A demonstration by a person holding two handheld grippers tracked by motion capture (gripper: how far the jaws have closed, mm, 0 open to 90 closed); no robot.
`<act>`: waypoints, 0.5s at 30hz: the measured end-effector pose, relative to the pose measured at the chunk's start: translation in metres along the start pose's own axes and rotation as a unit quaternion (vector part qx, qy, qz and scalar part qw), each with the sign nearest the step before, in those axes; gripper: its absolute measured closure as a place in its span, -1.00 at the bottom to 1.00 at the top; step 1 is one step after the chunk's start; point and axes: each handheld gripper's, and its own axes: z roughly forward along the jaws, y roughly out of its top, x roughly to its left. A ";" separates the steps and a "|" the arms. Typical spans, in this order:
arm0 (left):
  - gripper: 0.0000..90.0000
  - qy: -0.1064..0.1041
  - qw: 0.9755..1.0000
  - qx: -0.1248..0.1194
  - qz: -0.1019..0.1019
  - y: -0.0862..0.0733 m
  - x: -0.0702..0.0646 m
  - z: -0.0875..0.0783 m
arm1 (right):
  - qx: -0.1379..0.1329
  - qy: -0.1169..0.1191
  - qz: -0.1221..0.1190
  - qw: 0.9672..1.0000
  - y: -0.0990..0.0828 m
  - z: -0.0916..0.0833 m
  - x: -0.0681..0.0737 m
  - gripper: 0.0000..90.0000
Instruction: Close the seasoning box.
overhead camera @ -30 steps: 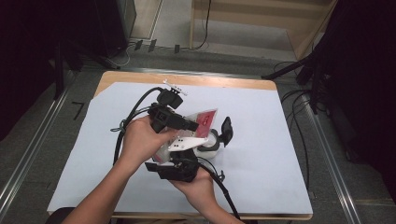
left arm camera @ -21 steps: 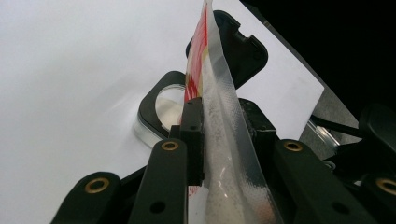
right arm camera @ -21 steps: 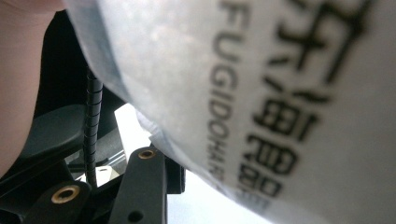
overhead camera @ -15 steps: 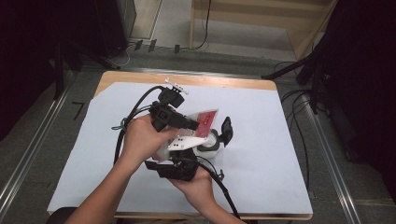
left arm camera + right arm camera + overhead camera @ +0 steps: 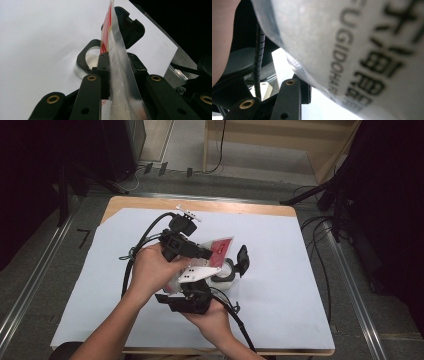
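spillage looks like the main risk here: both tools hold a sealed food pouch (image 5: 220,251) in the air, directly above a small clear container (image 5: 226,276) with a black hinged lid (image 5: 243,258) flipped open, which sits on the white sheet over the tabletop (image 5: 300,270). in the left gripper view the left tool (image 5: 117,62) is clenched on the pouch's crimped, translucent edge, with the red-printed face rising past the jaws and the container's open mouth beyond. the right tool (image 5: 192,295) sits lower, nearer the person, and the right gripper view shows the pouch's grey printed side pressed against its one visible jaw; it appears to be grasping the bag, though the far jaw is hidden. if the two tools pull apart unevenly, the seal could give way suddenly and scatter the contents across the sheet rather than into the container. a pinch on the slick film alone may also slip, dropping the pouch onto the container and knocking it over.
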 end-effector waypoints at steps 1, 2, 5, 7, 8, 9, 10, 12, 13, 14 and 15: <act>0.68 0.001 1.000 -0.001 0.001 0.000 0.000 0.000 | 0.000 0.000 0.000 1.000 0.000 0.000 0.000 0.41; 0.67 0.001 1.000 -0.002 0.002 0.000 0.000 0.000 | 0.000 0.001 0.001 1.000 0.000 0.000 0.000 0.42; 0.67 0.002 1.000 -0.007 0.000 0.000 0.000 0.000 | 0.000 0.001 0.002 1.000 0.000 0.000 0.000 0.42; 0.68 0.000 1.000 -0.006 0.001 0.000 0.001 0.000 | 0.000 0.001 0.005 1.000 0.001 0.000 0.000 0.42; 0.67 -0.002 1.000 -0.004 0.000 0.000 0.001 -0.001 | 0.000 0.001 0.007 1.000 0.001 0.000 0.000 0.42; 0.67 -0.003 1.000 -0.004 -0.001 0.001 0.001 0.000 | -0.001 0.002 0.008 1.000 0.001 0.000 0.000 0.42; 0.67 -0.004 1.000 -0.003 -0.002 0.001 0.001 0.000 | -0.002 0.002 0.010 1.000 0.001 0.000 0.000 0.42; 0.67 -0.005 1.000 -0.004 -0.004 0.001 0.000 0.000 | -0.002 0.002 0.011 1.000 0.001 -0.001 0.000 0.42; 0.67 -0.006 1.000 -0.004 -0.005 0.002 0.000 0.000 | -0.002 0.002 0.011 1.000 0.001 -0.001 -0.001 0.42; 0.67 -0.006 1.000 -0.004 -0.005 0.002 0.001 0.000 | -0.001 0.002 0.012 1.000 0.002 -0.001 -0.001 0.42; 0.67 -0.007 1.000 -0.004 -0.004 0.002 0.001 0.000 | -0.002 0.003 0.012 1.000 0.002 -0.001 -0.001 0.42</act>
